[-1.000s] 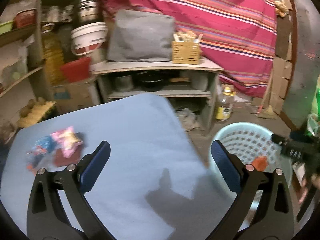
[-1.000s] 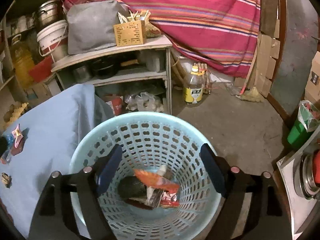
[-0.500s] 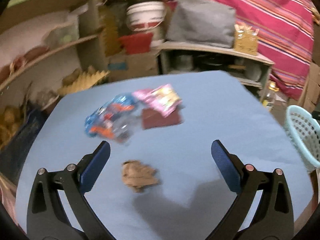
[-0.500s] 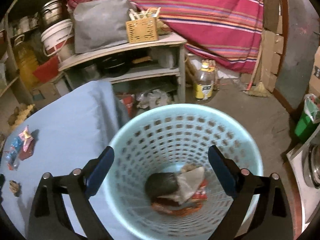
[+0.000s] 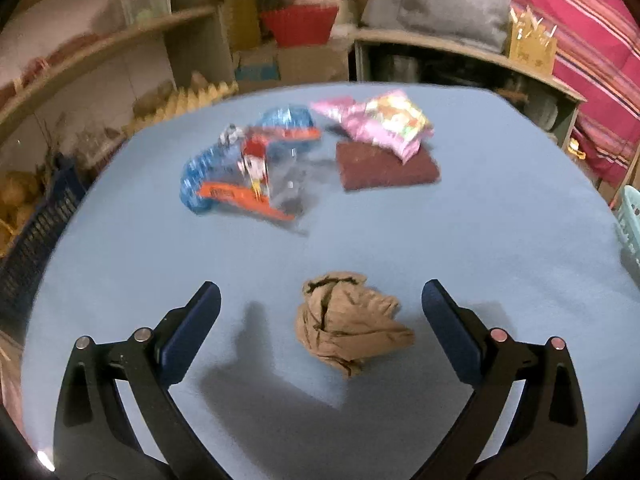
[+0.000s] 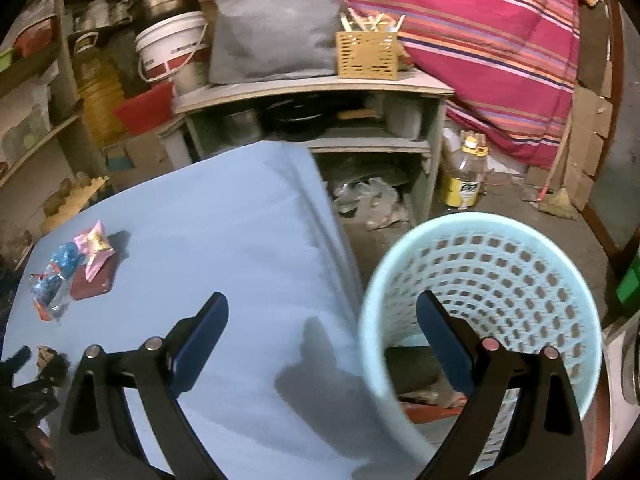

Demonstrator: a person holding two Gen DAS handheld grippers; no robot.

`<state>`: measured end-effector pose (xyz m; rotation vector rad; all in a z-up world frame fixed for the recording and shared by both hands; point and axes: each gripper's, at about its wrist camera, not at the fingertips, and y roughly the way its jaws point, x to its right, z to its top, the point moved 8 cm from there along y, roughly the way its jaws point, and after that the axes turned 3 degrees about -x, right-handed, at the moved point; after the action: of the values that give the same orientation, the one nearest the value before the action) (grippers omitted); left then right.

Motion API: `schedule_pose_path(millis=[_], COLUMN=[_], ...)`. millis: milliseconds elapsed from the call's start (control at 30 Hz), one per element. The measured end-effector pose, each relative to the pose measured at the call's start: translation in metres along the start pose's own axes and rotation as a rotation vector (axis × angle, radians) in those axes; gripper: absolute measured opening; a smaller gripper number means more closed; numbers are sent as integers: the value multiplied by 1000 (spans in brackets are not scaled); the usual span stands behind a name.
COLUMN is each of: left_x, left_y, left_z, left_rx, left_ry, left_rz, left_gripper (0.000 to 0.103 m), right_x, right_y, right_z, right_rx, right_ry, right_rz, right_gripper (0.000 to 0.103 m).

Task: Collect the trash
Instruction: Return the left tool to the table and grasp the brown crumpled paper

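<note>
Now the left gripper (image 5: 320, 304) spreads its fingers wide either side of the crumpled brown paper (image 5: 348, 330), untouched, on bare blue bench (image 5: 500, 240); a second ago it faced the basket (image 6: 480, 304). Rightward, the right gripper (image 6: 322, 314), fingers empty and wide, has shifted from above the basket to its left rim.

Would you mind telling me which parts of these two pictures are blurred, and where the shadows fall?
Left wrist view: the blue wrapper and shelves behind smear with motion, the crumpled brown paper is sharper, and a dark shadow lies on the blue tablecloth beneath the left hand-held gripper. Right wrist view: the basket rim is blurred; fisheye bending curves the shelves.
</note>
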<state>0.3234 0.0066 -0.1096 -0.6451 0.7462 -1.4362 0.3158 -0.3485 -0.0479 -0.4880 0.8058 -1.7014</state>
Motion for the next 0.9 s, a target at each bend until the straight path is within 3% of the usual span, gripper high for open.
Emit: schedule_pose_path(millis=[100,200,400,600,900], left_x=[-3,-3,-3,-13,-47], left_y=[7,15,13,11,-13], left_z=[-2,-6,-5,-3,14], left_rx=[-29,-70,-53,-37,64], left_ry=[-32,-49,-31,-22,4], left_rz=[-37,-82,-87,-82,-6], left_gripper=[89,75,55,53,53], right_x=[-10,-19,-30,-42,-89], right_y=[4,10,14,22,30], right_z=[0,-2,-1,-3,-10], right_rx=[-7,-16,-21,-35,-43], right_ry=[-11,-31,-50,-62,-97], right_rz=[4,3,-1,4,48], right_gripper=[93,93,93,93,93])
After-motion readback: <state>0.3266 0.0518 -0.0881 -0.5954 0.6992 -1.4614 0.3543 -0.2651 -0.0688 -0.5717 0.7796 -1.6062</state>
